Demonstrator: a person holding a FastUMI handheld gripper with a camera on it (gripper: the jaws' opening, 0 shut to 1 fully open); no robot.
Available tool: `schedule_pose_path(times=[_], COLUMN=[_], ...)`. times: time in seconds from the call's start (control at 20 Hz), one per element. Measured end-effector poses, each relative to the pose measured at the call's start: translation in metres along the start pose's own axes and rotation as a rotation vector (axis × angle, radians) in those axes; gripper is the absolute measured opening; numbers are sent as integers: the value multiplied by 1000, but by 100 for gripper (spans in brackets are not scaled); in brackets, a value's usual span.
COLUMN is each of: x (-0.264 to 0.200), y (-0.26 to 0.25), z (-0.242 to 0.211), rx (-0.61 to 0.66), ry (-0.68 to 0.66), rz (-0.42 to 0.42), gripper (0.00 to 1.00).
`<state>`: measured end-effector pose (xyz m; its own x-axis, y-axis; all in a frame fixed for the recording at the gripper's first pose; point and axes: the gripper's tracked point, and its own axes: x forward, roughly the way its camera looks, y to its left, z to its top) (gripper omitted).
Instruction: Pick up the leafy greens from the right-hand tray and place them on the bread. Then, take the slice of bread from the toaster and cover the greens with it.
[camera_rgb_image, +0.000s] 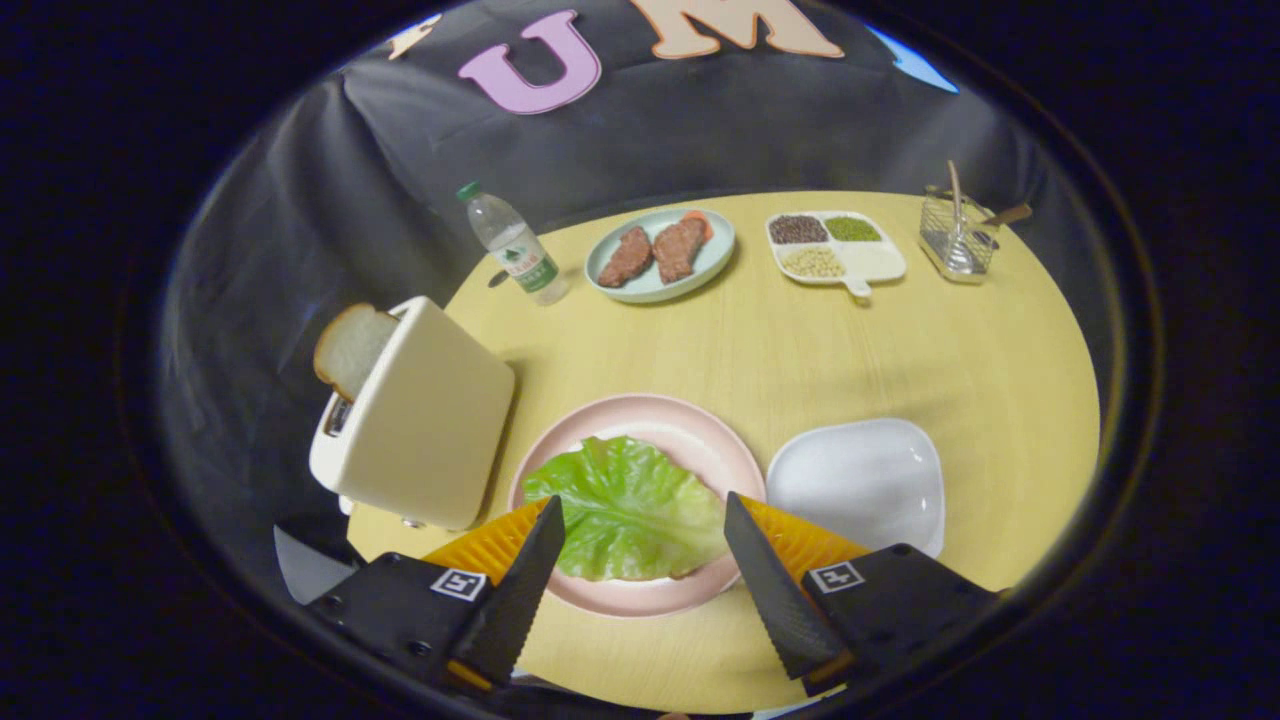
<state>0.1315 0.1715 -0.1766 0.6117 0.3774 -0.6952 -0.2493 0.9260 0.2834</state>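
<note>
Gripper view looks down on a pale wooden table (800, 350) against black cloth. The gripper (640, 535) hovers with fingers apart, the leafy greens (625, 505) on the pink plate (690, 425) between them. Left, 1 bread slice (350, 348) stands in the toaster (425, 420); right, the white tray (860, 480).

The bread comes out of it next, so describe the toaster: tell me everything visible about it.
The toaster is a cream-coloured, smooth-sided box with rounded corners, looking like glossy plastic or enamelled metal. It stands upright on the yellow table near its edge, beside the pink plate holding the leafy greens, and ahead of the open gripper. A slice of bread sticks up from its top slot, most of it exposed. A small foot shows beneath its base. Nothing else touches it.
</note>
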Motion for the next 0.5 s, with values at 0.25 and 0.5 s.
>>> schedule_pose_path(times=[0.25,0.5], x=[-33,-49], y=[62,141], z=[43,102], rx=[-74,-224], ry=[-4,-58], rz=[102,150], gripper=[100,100])
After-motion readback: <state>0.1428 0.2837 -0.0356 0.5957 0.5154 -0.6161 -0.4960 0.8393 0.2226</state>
